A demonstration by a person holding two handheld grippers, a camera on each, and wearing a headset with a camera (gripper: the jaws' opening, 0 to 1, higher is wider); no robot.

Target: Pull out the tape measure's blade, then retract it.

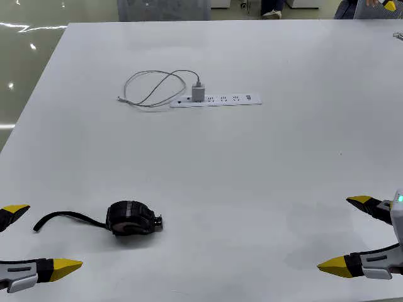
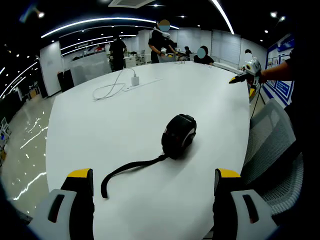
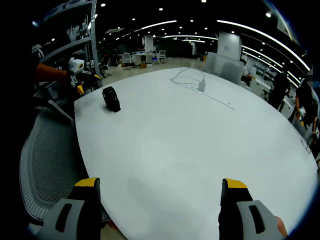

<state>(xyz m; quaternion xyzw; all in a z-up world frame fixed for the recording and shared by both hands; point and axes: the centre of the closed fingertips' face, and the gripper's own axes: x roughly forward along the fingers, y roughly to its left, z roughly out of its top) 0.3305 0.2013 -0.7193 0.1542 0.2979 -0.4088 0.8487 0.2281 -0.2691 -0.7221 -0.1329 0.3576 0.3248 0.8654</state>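
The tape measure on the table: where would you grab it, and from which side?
Probably the black case of the tape measure, pinched across its two broad sides by the left gripper, coming from the strap end. That gripper is open and nearest, and the rounded case is the bulkiest part. The small blade tip seems to face the right gripper, leaving it free to pull.

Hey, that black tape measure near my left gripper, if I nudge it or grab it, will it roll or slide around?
The tape measure has a rounded case on the smooth white table, so a nudge would probably slide or rock it. Its strap lies curved and limp, so it will likely flop and trail.
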